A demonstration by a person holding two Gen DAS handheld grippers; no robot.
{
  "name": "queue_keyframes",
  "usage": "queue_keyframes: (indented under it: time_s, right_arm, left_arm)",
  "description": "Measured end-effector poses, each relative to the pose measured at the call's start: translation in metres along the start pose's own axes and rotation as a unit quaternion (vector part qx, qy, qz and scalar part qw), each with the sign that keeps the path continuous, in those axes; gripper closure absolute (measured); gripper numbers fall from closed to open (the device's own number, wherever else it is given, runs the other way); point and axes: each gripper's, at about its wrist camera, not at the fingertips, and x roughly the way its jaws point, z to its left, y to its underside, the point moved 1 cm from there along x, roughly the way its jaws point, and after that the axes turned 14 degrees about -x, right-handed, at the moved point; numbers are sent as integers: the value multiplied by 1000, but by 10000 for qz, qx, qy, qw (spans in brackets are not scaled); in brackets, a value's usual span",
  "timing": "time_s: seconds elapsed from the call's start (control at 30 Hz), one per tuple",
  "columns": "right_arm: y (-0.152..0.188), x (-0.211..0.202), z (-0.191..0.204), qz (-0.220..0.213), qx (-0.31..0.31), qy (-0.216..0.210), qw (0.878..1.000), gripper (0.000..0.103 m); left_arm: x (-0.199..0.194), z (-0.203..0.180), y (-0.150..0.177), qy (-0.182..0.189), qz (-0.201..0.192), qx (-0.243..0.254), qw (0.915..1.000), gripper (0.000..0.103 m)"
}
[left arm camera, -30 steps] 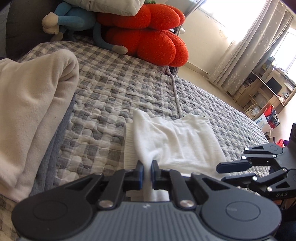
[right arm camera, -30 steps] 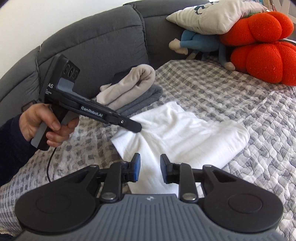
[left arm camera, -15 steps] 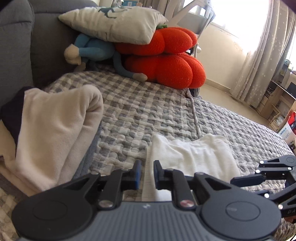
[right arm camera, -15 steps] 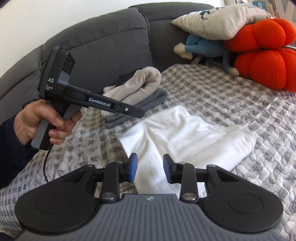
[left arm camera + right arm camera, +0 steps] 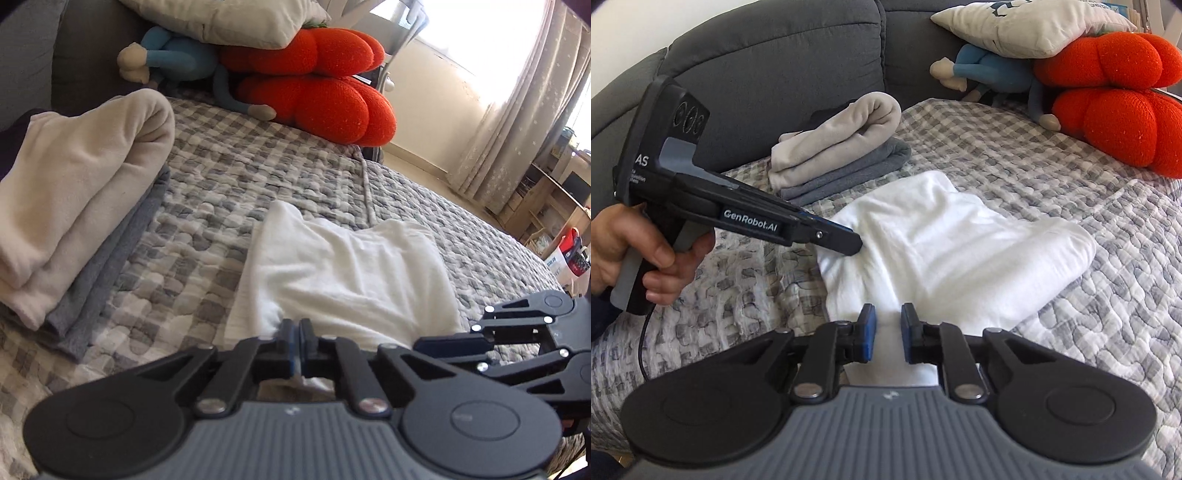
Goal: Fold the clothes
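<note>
1. Nearest my right-hand camera, the right claw [image 5: 888, 332] sits over the near edge of the white garment [image 5: 945, 251], its jaws closing with white cloth showing in the gap. The pads do not yet look pressed on it, so I would let them finish closing before lifting anything.

2. Just beyond and to the left, my left claw [image 5: 855, 245] has pinched shut on the garment's near-left corner. From its own camera the blue pads [image 5: 293, 341] meet with a little tuft of white fabric bunched against them. I judge that a real grip, though a thin one.

3. With both near corners held, I would raise the two claws together and level, so the near edge lifts as one straight line and the cloth does not twist.

4. Further out, the garment lies partly folded on the checked bedspread [image 5: 1015, 162], its far edge rounded and soft. I would carry the near edge over towards that far edge and lay it down evenly.

5. Beyond that, the folded beige and grey pile [image 5: 846, 147] rests near the grey sofa back [image 5: 775, 55]. I judge the finished piece belongs there, so I would keep the fold compact.

6. Farthest off sit the red cushions [image 5: 1115, 103], well clear of my path.
</note>
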Motion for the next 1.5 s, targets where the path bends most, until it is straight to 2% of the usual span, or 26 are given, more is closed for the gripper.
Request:
queue_keyframes:
  time_s: [0.1,0.23,0.27,0.37,0.43,0.5,0.53,0.63,0.73,0.83,0.9,0.97,1.0,1.03,1.1,1.2,1.3,1.43,1.5]
  right_arm:
    - [4,0,-3,-64,38,-75,9999,88]
    - [1,-9,-6,-211,101,-68,9997,89]
    - [-1,-15,-8,-325,107,-41,9994,86]
    - [-4,-31,-18,-687,184,130,9974,84]
    - [-4,-31,-32,-646,360,277,9969,83]
    - [0,-21,-49,-500,627,142,9967,80]
    - [2,-16,-55,-405,674,135,9968,84]
    - [4,-6,-74,-235,695,516,9960,90]
    - [5,-2,-88,-91,690,1052,9920,91]
    - [11,-6,-97,-120,902,1022,9906,92]
    - [8,-10,-94,-50,786,1075,9911,92]
    - [4,-18,-94,-95,727,1265,9893,87]
    - [2,-24,-96,-207,750,1361,9876,83]
    - [1,-27,-99,-304,786,1363,9871,79]
    - [-3,-30,-104,-424,880,1277,9870,79]
    - [-8,-23,-105,-352,890,1173,9885,79]
    - [-7,-8,-106,-106,1007,1101,9888,79]
    - [2,1,-110,-43,1099,1167,9871,79]
    - [5,1,-112,15,1005,1391,9852,65]
  left_arm:
    - [-3,2,0,43,53,-93,9999,100]
    - [-12,-6,1,-110,-83,110,9998,100]
    - [-12,-5,0,-122,-83,89,9999,100]
    - [-10,-3,-2,-31,-19,-50,10000,100]
    - [-8,-5,-2,-43,2,-35,10000,98]
    - [-5,-9,0,-139,4,88,9999,98]
    - [-3,-10,0,-172,-2,111,9998,98]
    - [-3,-14,1,-296,-34,214,9993,98]
    - [-4,-17,5,-389,-54,355,9986,98]
    - [-7,-15,4,-392,-61,367,9985,98]
    - [-7,-17,5,-412,-79,470,9980,98]
    - [-12,-20,3,-411,-131,458,9980,98]
    - [-16,-25,4,-374,-197,518,9978,94]
    - [-19,-31,5,-334,-263,604,9973,83]
    - [-24,-45,8,-241,-361,774,9961,69]
    - [-30,-77,12,6,-470,1154,9922,68]
    - [-19,-100,15,399,-296,1167,9919,60]
    - [12,-117,29,221,-145,1470,9888,60]
    - [25,-116,38,198,103,1341,9907,60]
